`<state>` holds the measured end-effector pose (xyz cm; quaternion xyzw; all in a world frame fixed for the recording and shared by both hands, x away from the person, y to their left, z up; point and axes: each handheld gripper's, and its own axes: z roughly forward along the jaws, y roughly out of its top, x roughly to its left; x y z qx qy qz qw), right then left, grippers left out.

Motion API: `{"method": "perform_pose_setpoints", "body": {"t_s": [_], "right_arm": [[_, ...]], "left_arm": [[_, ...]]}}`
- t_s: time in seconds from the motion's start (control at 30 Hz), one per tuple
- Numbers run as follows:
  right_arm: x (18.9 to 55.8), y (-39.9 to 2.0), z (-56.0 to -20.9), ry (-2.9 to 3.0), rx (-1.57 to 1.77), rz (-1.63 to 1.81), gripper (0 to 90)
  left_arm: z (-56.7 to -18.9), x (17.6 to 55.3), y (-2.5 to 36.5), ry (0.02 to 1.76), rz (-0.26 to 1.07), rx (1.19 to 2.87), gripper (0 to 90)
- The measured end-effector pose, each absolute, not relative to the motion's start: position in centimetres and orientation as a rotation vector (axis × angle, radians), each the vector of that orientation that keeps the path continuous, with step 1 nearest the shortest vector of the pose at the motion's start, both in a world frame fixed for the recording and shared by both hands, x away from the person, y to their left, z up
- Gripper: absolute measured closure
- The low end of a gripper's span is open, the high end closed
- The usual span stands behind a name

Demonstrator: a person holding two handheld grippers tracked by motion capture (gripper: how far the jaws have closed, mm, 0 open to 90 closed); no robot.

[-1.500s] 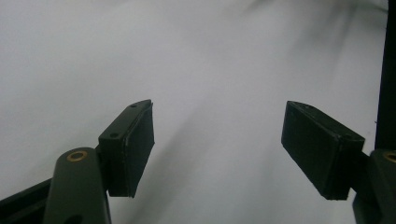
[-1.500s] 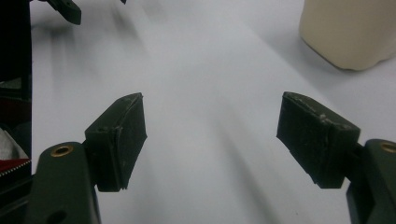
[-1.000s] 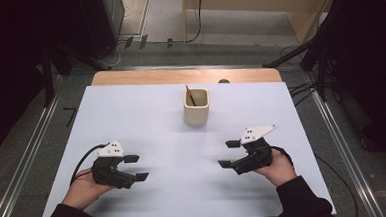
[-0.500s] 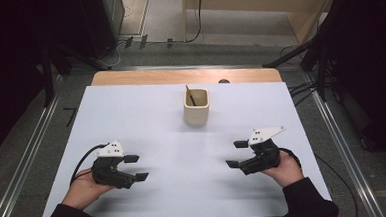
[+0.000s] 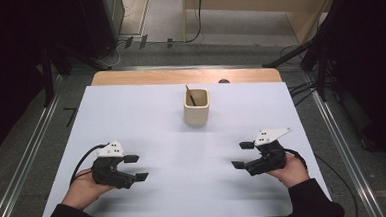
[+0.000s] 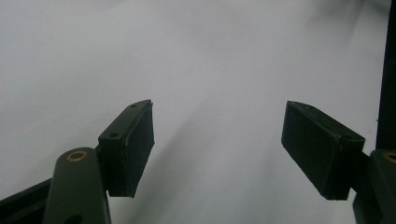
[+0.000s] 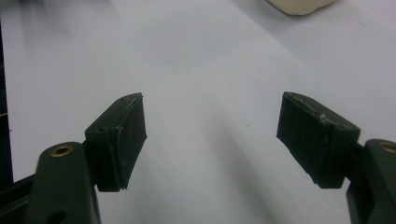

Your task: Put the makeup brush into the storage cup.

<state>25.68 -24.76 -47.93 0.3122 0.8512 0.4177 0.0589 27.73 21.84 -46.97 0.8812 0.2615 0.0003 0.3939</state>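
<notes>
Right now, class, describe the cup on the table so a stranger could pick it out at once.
Start at the white table. Look toward its far edge, about midway across: the cream cup stands there upright, well ahead of both grippers. It is the sole container on the sheet, square-sided, with a thin brown stick leaning inside it.

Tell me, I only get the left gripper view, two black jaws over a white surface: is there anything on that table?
Observer: Yes, the high view shows a cream cup standing toward the far edge of the table.
Operator: Is anything in it?
Observer: A thin brown stick leans inside it.
Operator: And the other gripper?
Observer: The right gripper is low over the table, jaws open and empty, well apart from the cup.
</notes>
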Motion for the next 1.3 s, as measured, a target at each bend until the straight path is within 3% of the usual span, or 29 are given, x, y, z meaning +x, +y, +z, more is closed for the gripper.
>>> {"method": "perform_pose_setpoints", "body": {"t_s": [1.3], "right_arm": [[25.81, -25.27, -48.32, 2.596, 0.968, 1.257, 24.8]], "left_arm": [[-46.97, 27.73, 21.77, 0.668, -0.003, 2.241, 26.3]]}}
